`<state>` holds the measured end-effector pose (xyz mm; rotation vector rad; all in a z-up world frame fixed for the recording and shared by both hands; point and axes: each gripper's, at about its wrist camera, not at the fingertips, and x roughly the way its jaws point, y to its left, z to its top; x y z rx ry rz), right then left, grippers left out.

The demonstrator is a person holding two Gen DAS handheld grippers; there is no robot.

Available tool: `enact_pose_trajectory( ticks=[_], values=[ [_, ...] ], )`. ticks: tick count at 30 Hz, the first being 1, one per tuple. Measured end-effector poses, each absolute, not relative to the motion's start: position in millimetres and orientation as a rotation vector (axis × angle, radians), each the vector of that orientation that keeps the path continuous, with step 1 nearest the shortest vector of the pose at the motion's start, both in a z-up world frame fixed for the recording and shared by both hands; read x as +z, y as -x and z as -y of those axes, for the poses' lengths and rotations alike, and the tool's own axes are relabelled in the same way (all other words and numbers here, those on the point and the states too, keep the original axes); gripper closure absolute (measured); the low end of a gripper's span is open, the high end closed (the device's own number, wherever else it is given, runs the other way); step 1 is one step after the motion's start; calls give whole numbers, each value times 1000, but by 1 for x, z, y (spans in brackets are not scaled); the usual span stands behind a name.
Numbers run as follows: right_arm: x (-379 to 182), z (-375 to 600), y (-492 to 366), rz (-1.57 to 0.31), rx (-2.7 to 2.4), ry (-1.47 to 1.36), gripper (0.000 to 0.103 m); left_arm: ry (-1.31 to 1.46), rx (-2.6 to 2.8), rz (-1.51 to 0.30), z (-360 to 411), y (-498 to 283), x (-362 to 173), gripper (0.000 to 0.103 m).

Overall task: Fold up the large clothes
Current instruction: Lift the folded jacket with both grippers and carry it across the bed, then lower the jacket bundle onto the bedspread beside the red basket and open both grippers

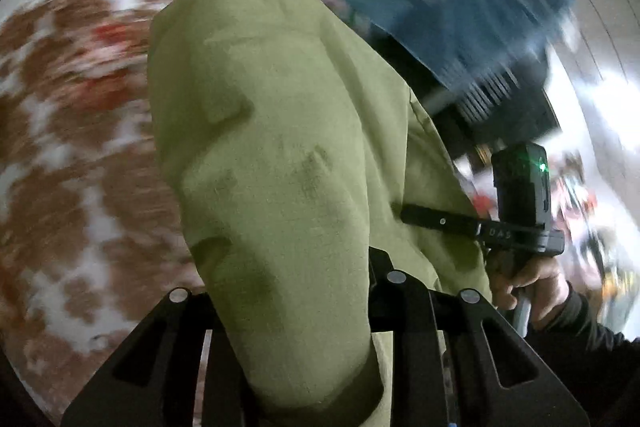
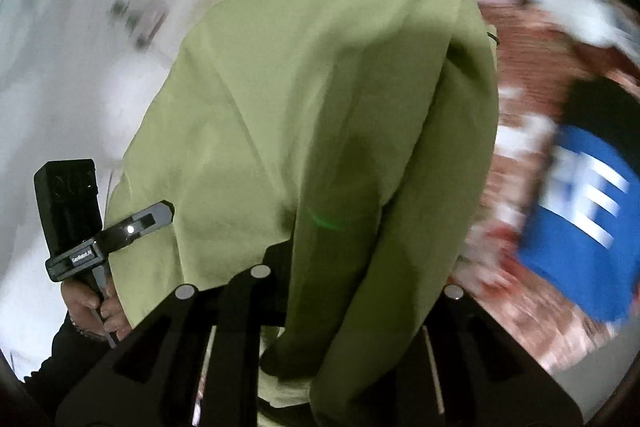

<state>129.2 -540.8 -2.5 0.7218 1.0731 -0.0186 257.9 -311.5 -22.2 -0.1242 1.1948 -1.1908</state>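
Observation:
A large olive-green garment [image 1: 280, 147] hangs lifted between both grippers. In the left wrist view it drapes over my left gripper [image 1: 298, 287] and hides most of the fingers; the jaws are pinched on a bunched edge. My right gripper [image 1: 440, 221], held by a hand, grips the cloth at the right. In the right wrist view the green garment [image 2: 320, 107] falls in long folds from my right gripper [image 2: 332, 275], whose jaws are shut on a fold. My left gripper [image 2: 136, 223] holds the other edge at the left.
Below lies a blurred brown-and-white patterned surface [image 1: 72, 167] with red patches. A blue garment with white stripes [image 2: 580, 223] lies on it at the right. A dark blue heap [image 1: 460, 7] sits at the back. A pale wall [image 2: 80, 67] fills the left.

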Motion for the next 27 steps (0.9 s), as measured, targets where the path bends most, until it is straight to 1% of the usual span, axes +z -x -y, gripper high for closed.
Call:
enact_pose_trajectory(
  ticks=[3,5,7,10,13,16,17,18,19,20,21,22,23,24,25,26,27],
  values=[
    [9,613,-62,-1021,-133,-775,88,63,-1318,-1209,401,-219,-16,80],
    [7,658,-28,-997,-196,-793,88,18,-1403,-1217,468,-194,-19,80],
    [-2,706,1,-984,-245,-822,88,-30,-1460,-1224,521,-174,-26,80],
    [-30,764,17,-992,-301,-805,88,-80,-1517,-1249,594,-160,-53,80],
    [-74,803,16,-1011,-338,-767,87,-106,-1535,-1285,647,-151,-95,80],
    [-148,836,18,-1028,-355,-831,87,-149,-1515,-1327,683,-158,-157,78],
    [-177,842,18,-1048,-364,-856,85,-168,-1495,-1360,691,-161,-187,78],
    [-204,847,16,-1070,-367,-883,85,-198,-1466,-1389,696,-163,-212,75],
    [-217,847,14,-1078,-366,-885,81,-248,-1426,-1411,698,-164,-237,68],
    [-231,846,14,-1094,-360,-857,74,-290,-1392,-1416,697,-163,-255,62],
    [-237,842,14,-1110,-347,-812,69,-321,-1354,-1411,693,-163,-266,36],
    [-240,839,16,-1118,-331,-772,57,-353,-1300,-1398,688,-163,-274,18],
    [-241,839,20,-1122,-323,-741,42,-339,-1281,-1409,682,-162,-276,17],
    [-243,842,27,-1127,-333,-706,35,-318,-1276,-1427,676,-163,-276,16],
    [-242,845,32,-1133,-343,-690,25,-324,-1253,-1427,669,-162,-272,10],
    [-243,850,41,-1138,-354,-674,19,-353,-1226,-1406,663,-159,-266,9],
    [-245,854,51,-1145,-367,-659,16,-371,-1214,-1387,658,-158,-260,9]
  ],
)
